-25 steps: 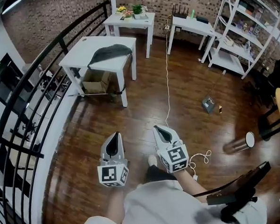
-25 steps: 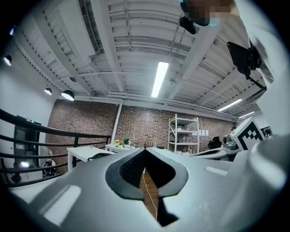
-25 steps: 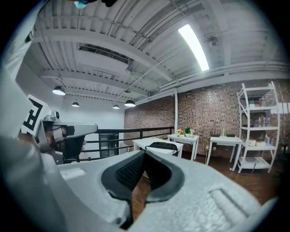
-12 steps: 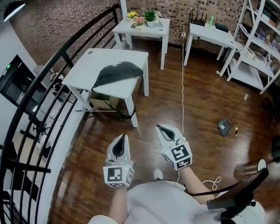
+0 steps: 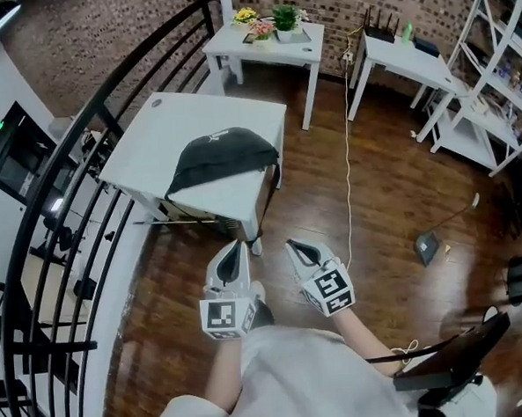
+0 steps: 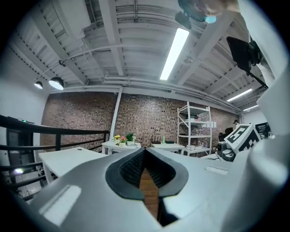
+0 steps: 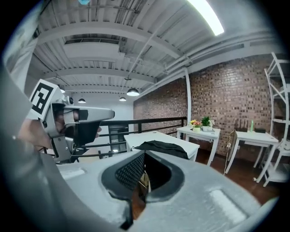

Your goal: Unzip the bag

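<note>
A dark bag (image 5: 219,156) lies flat on the near end of a white table (image 5: 172,122), also seen in the right gripper view as the bag (image 7: 162,147) on the table (image 7: 145,137). My left gripper (image 5: 235,251) and right gripper (image 5: 300,248) are held side by side in the air above the wooden floor, short of the table's near edge. Both are shut with nothing between their jaws. In the left gripper view the left gripper (image 6: 146,154) points level across the room; the bag is hidden there.
A black railing (image 5: 81,144) curves along the left of the table. A cardboard box (image 5: 210,208) sits under it. A small white table with flowers (image 5: 268,33) and another white table (image 5: 403,55) stand at the back, white shelves (image 5: 499,65) at right. A white cable (image 5: 347,167) runs over the floor.
The person has walked toward the table; the table and bag have come nearer and lower in the head view. Both grippers stay shut and side by side.
</note>
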Action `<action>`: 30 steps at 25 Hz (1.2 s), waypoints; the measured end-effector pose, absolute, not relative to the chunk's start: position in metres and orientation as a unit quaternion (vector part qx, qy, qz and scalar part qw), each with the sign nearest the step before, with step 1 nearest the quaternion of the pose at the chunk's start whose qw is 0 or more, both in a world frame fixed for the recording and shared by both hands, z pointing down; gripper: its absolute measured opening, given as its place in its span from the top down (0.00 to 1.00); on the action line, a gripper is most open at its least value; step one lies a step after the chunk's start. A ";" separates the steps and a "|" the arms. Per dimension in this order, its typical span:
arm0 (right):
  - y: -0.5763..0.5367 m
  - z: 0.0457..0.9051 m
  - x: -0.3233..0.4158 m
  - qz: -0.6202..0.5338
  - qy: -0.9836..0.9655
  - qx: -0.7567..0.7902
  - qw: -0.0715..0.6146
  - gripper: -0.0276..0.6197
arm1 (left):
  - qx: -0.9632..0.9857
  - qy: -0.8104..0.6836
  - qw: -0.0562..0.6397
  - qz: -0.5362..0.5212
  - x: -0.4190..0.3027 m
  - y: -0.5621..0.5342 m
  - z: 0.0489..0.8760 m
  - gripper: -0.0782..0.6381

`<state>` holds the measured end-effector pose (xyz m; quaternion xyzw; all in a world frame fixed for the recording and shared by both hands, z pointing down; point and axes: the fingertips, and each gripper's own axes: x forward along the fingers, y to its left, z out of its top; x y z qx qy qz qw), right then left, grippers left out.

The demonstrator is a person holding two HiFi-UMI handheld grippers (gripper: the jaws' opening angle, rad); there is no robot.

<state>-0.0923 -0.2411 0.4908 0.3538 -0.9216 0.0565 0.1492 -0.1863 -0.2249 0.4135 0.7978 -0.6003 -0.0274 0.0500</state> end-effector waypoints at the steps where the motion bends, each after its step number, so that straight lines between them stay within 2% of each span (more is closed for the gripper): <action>1: -0.262 0.495 -0.100 0.056 -0.918 0.359 0.157 0.97 | 0.804 -0.593 0.049 -0.025 -0.194 -0.247 0.416 0.87; 8: -0.373 0.513 -0.107 0.069 -0.886 0.424 0.172 0.97 | 0.834 -0.547 0.080 0.004 -0.212 -0.364 0.448 0.87; 16: -0.485 0.612 -0.089 0.098 -0.867 0.431 0.229 0.97 | 0.829 -0.536 0.125 0.098 -0.196 -0.462 0.551 0.87; 24: -0.563 0.706 -0.106 0.102 -0.873 0.387 0.279 0.97 | 0.797 -0.546 0.206 0.159 -0.195 -0.506 0.635 0.87; 25: -0.565 0.716 -0.109 0.101 -0.874 0.377 0.289 0.76 | 0.792 -0.547 0.215 0.164 -0.194 -0.506 0.640 0.87; 26: -0.571 0.725 -0.111 0.093 -0.875 0.368 0.299 0.64 | 0.789 -0.549 0.221 0.167 -0.194 -0.509 0.645 0.87; 30: -0.600 0.756 -0.122 0.044 -0.881 0.339 0.327 0.64 | 0.779 -0.553 0.246 0.163 -0.196 -0.533 0.661 0.85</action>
